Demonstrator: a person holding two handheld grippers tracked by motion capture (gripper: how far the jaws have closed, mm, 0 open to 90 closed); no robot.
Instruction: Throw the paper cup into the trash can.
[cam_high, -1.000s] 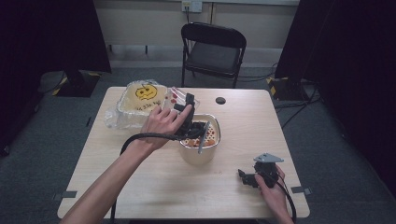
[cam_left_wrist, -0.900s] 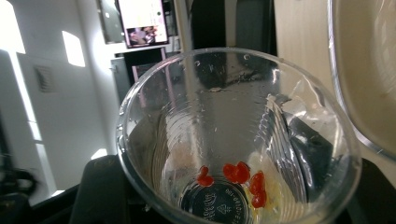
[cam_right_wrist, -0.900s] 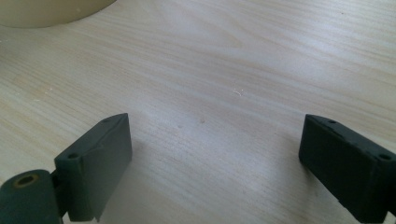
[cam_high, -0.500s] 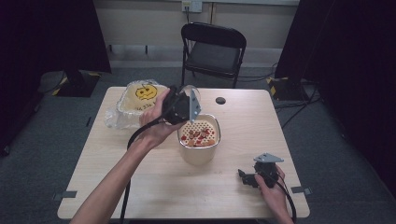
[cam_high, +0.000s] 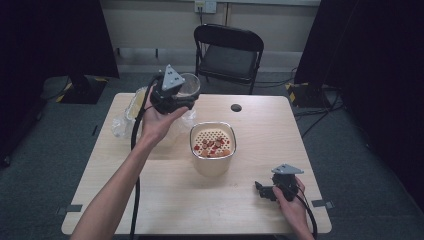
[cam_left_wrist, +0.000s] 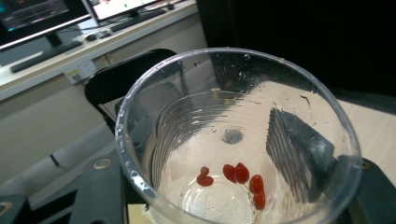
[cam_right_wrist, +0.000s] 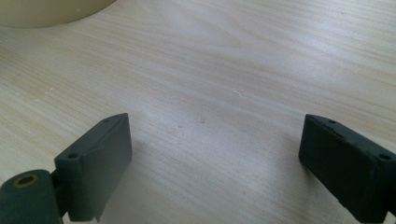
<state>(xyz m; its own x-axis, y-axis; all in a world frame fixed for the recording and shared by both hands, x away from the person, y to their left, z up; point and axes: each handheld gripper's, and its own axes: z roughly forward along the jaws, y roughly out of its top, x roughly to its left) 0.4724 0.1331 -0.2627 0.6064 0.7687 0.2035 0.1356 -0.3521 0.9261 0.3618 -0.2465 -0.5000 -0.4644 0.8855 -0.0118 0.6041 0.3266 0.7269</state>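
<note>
From the high view, the left tongs (cam_high: 176, 95) are raised above the far left part of the wooden table (cam_high: 150, 190), pinching a clear plastic cup (cam_high: 189, 85) that is lifted clear of the tabletop. Below and behind the hand lies a crumpled clear plastic bag (cam_high: 122, 122) at the table's far left corner. Near the table's middle stands a cream bucket (cam_high: 213, 148) with a perforated insert carrying small red pieces. The right tongs (cam_high: 264, 190) rest low at the near right corner, held in the right hand (cam_high: 292, 207), well apart from the bucket. A black folding chair (cam_high: 227, 52) stands beyond the table. In the left gripper view, the cup (cam_left_wrist: 233, 140) sits between the jaws with its wet mouth towards the camera, and a few red berries (cam_left_wrist: 240, 175) cling near its bottom; a desk with monitors (cam_left_wrist: 42, 14) shows behind it. In the right gripper view, the right tongs (cam_right_wrist: 215, 154) are spread wide over bare wood, with nothing between them, and the bucket's base (cam_right_wrist: 51, 11) shows at the upper left edge.
</note>
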